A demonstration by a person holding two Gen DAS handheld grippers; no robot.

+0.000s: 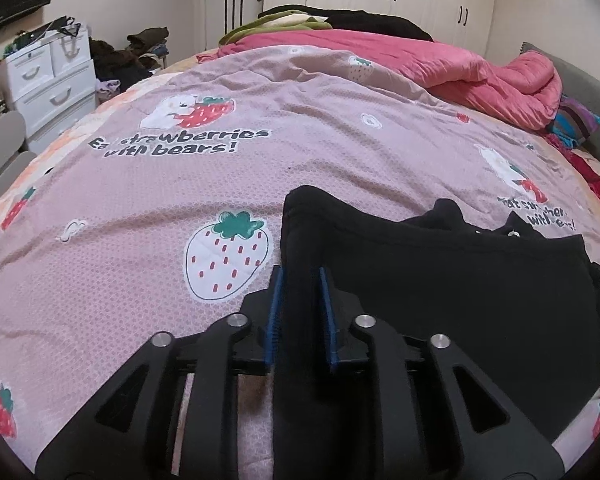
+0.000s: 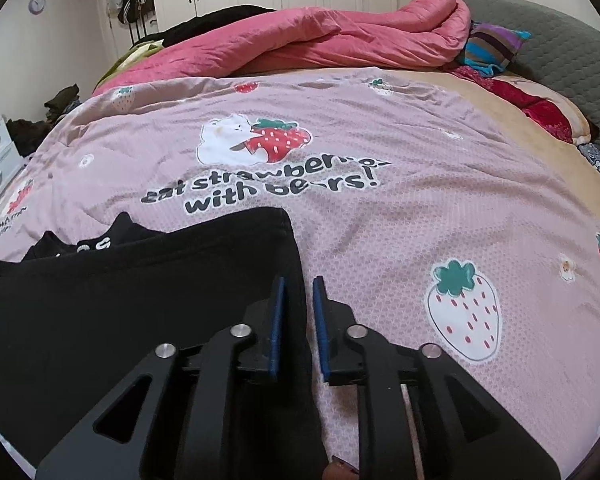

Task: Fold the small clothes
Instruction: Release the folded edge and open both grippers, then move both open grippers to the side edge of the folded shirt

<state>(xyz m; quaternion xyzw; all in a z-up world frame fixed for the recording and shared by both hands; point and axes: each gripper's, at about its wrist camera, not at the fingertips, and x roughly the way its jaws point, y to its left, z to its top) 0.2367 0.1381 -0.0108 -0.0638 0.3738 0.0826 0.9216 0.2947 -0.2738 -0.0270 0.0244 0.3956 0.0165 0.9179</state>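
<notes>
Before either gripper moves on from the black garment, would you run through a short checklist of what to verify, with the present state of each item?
1. Left gripper free of the cloth: cannot tell. Its jaws stand slightly apart, but an edge of the black garment still lies between them.
2. Right gripper free of the cloth: cannot tell. Jaws slightly apart, with the garment's right edge between them.
3. Garment resting on the strawberry bedspread: ok.
4. Garment folded neatly: not ok. A bunched part with white lettering sticks out at the far edge.
5. Free bedspread around the garment: ok. The pink quilt lies well behind.
</notes>
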